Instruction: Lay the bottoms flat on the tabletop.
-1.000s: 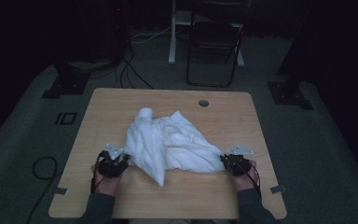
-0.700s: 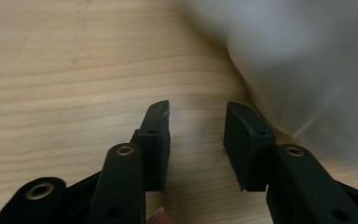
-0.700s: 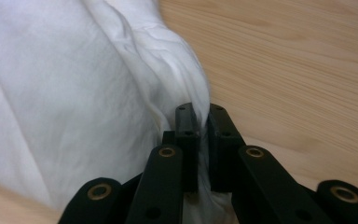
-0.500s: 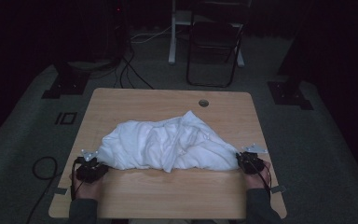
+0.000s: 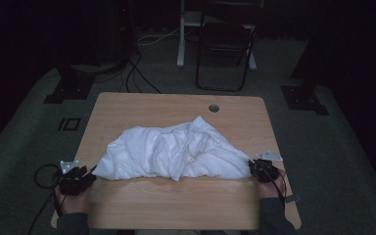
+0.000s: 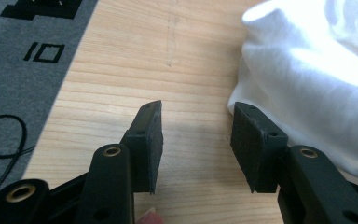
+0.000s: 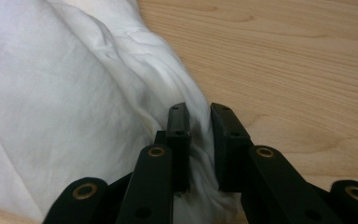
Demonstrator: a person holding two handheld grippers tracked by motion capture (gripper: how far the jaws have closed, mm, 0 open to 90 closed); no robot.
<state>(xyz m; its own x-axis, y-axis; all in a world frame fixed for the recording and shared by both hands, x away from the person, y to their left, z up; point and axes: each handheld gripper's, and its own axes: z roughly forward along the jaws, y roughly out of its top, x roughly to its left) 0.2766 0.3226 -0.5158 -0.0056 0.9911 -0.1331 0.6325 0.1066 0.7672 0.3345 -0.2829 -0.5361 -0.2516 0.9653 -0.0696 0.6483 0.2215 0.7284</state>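
One white cloth (image 5: 171, 152), crumpled, lies stretched across the middle of the table (image 5: 176, 205), one table only. My two grippers sit at its two ends. My right gripper (image 7: 199, 140) is clenched on the cloth's right corner, fabric bunched between the jaws. My left gripper (image 6: 196, 140) is released, jaws spread over bare wood just beside the cloth's left edge, not touching it. Beyond the cloth: one round hole (image 5: 214, 107) in the tabletop, one folding chair (image 5: 225, 44) past the table's far edge.

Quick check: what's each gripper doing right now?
Left gripper: open, empty, beside the cloth.
Right gripper: closed on the cloth's edge.
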